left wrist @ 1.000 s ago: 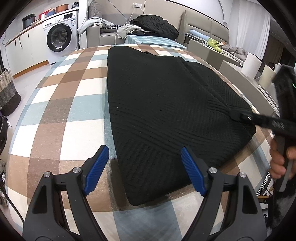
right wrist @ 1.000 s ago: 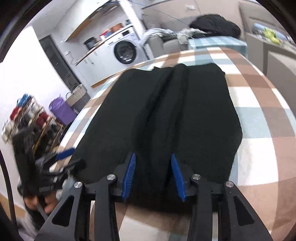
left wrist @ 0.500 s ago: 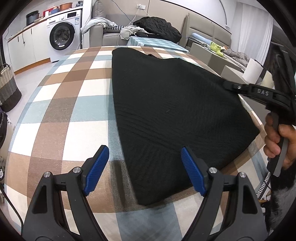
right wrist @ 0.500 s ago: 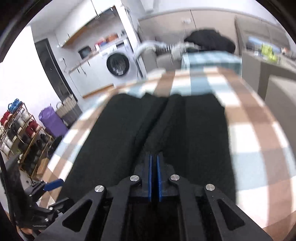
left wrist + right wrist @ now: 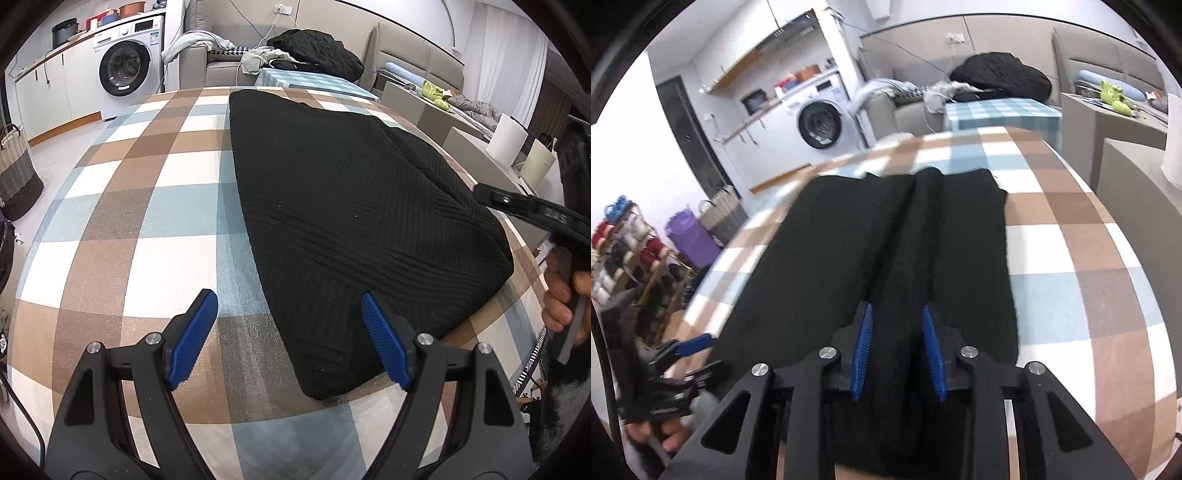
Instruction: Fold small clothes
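The black sweater [image 5: 351, 221] lies flat on the table [image 5: 147, 221], which is covered by a checked cloth in brown, white and pale blue. The sweater sits toward the right half of the table, its ribbed hem end nearest the cameras and its far end reaching toward the sofa. It looks already narrowed: in the right wrist view two long flaps run lengthwise and meet in a ridge down the middle, so the sides seem to have been turned in, and what is probably left is to fold it across its length.

The left claw [image 5: 288, 339] hangs released above the near left corner of the sweater, jaws wide apart. One blue pad is over bare cloth, the other over the knit edge, and nothing is pinched. It appears to be parked there so it can take that corner when the cross fold begins.

The right claw [image 5: 897, 350] is at the hem on the other side, straddling the central ridge. Its jaws have just been opening, after a brief pinch; the knit lies between the pads, but they stand clear of it, so it grips nothing now. My guess is that it is resetting its hold, since a thick doubled layer needs a wider bite.
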Demonstrator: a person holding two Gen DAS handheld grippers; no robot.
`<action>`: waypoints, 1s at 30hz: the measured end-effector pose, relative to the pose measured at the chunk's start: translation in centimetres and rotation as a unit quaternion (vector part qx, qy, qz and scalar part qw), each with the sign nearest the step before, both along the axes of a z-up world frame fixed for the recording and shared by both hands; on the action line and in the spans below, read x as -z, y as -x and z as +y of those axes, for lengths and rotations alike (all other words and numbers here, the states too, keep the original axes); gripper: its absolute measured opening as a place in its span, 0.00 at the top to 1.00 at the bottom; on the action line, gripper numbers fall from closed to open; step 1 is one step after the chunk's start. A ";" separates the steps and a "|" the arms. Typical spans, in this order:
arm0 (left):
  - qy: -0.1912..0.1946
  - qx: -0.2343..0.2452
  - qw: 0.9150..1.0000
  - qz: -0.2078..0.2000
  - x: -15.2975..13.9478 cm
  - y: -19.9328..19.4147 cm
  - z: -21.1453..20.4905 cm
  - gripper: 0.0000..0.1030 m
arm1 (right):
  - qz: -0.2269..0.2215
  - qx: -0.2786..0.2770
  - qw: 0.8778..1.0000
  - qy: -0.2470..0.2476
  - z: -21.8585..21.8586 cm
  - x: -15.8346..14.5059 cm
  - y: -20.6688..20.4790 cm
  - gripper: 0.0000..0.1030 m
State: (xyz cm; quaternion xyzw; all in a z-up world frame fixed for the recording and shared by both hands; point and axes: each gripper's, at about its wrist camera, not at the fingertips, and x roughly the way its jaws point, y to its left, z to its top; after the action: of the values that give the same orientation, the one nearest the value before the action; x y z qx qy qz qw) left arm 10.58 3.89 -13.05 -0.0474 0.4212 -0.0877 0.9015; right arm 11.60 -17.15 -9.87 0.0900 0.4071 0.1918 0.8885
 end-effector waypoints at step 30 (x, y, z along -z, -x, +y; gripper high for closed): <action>-0.003 0.037 0.999 0.024 0.4 0.1 -1.2 0.24 | 0.066 -0.010 0.998 -0.022 -1.1 2.7 -1.7 0.66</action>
State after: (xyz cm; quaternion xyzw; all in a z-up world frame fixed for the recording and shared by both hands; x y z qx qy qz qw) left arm 10.48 2.65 -13.45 -0.0309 0.4442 -0.1181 0.8876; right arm 13.32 -18.25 -12.59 0.1181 0.4617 0.2032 0.8553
